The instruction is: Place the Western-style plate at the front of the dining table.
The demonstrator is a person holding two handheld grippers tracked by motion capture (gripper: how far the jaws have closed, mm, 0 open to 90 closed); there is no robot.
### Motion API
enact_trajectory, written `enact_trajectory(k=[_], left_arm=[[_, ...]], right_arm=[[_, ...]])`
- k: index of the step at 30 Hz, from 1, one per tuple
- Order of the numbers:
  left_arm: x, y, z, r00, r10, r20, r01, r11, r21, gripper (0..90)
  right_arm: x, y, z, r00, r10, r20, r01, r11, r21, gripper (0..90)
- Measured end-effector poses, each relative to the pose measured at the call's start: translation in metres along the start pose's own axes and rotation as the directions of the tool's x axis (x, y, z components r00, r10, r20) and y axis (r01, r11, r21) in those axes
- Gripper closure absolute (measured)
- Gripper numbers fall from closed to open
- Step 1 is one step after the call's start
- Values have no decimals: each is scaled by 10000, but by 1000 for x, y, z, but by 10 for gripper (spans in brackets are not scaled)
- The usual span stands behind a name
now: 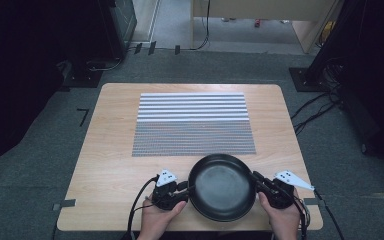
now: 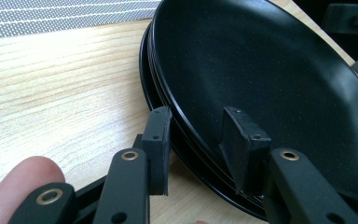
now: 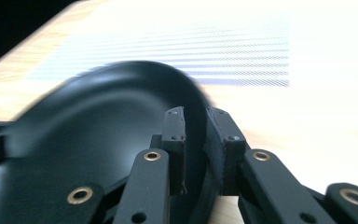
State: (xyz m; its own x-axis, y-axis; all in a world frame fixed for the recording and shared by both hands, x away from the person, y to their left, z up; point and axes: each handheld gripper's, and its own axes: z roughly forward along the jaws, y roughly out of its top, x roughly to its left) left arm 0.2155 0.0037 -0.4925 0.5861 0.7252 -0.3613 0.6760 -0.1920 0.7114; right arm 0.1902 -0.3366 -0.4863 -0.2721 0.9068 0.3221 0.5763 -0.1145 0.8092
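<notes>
So the black pan (image 1: pixel 222 186) is sitting at the near edge of the wooden table (image 1: pixel 110 150), right between the two grippers. The right gripper (image 3: pixel 196 135) is pinching the pan's rim, jaws nearly closed, one inside and one outside. The left gripper (image 2: pixel 200 140) is straddling the opposite rim with its jaws spread wider, not squeezing it. A striped mat (image 1: pixel 192 124) is lying just beyond the pan.
</notes>
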Motion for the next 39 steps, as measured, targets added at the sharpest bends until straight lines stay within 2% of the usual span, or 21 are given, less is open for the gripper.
enact_trajectory(k=[1, 4, 7, 15, 18, 20, 22, 23, 24, 26, 30, 31, 36, 38, 39], left_arm=[[0, 0, 0, 10000, 35, -12, -35, 10000, 0, 634], [0, 0, 0, 10000, 15, -8, -15, 10000, 8, 634], [0, 0, 0, 10000, -40, 14, 40, 10000, -6, 635], [3, -1, -1, 9992, -315, 252, 314, 9995, 26, 631], [5, 0, -1, 9981, -458, 409, 454, 9989, 106, 633], [7, 0, -2, 9955, -682, 650, 675, 9976, 136, 644], [11, 1, -2, 9911, -971, 907, 959, 9952, 171, 635], [11, 1, -2, 9911, -971, 907, 959, 9952, 171, 623], [13, 1, -3, 9878, -1123, 1080, 1104, 9936, 227, 620], [13, 1, -3, 9879, -1098, 1094, 1072, 9938, 298, 620], [12, 2, -7, 9907, -1046, 873, 1027, 9944, 256, 624], [14, 3, -11, 9894, -1174, 850, 1165, 9931, 155, 638], [15, 3, -14, 9889, -1237, 822, 1232, 9923, 103, 662], [14, 3, -13, 9909, -1140, 714, 1132, 9935, 148, 665], [14, 3, -13, 9908, -1144, 726, 1135, 9934, 170, 666]], right_arm=[[-8, -2, -1, 9994, 312, 135, -314, 9994, 115, 790], [-12, -2, 0, 9972, 709, -242, -700, 9969, 369, 809], [-10, -4, 3, 9973, 709, -188, -695, 9953, 676, 824], [-13, -6, 3, 9901, 1370, -291, -1350, 9890, 602, 850], [-12, -6, 4, 9897, 1408, -241, -1395, 9889, 510, 852], [-11, -7, 5, 9886, 1489, -222, -1477, 9879, 465, 853], [-8, -9, 9, 9841, 1678, -573, -1642, 9844, 631, 853], [-8, -9, 9, 9841, 1678, -573, -1642, 9844, 631, 853], [-6, -11, 12, 9803, 1806, -795, -1752, 9820, 704, 851], [-3, -10, 12, 9833, 1698, -654, -1651, 9837, 719, 850], [-4, -10, 13, 9798, 1829, -806, -1769, 9813, 763, 851], [-4, -11, 14, 9741, 2013, -1029, -1925, 9772, 892, 851], [-5, -12, 15, 9681, 2238, -1127, -2136, 9722, 961, 844], [-4, -13, 16, 9651, 2369, -1119, -2248, 9681, 1109, 818], [-3, -15, 18, 9667, 2336, -1048, -2211, 9680, 1187, 798]])
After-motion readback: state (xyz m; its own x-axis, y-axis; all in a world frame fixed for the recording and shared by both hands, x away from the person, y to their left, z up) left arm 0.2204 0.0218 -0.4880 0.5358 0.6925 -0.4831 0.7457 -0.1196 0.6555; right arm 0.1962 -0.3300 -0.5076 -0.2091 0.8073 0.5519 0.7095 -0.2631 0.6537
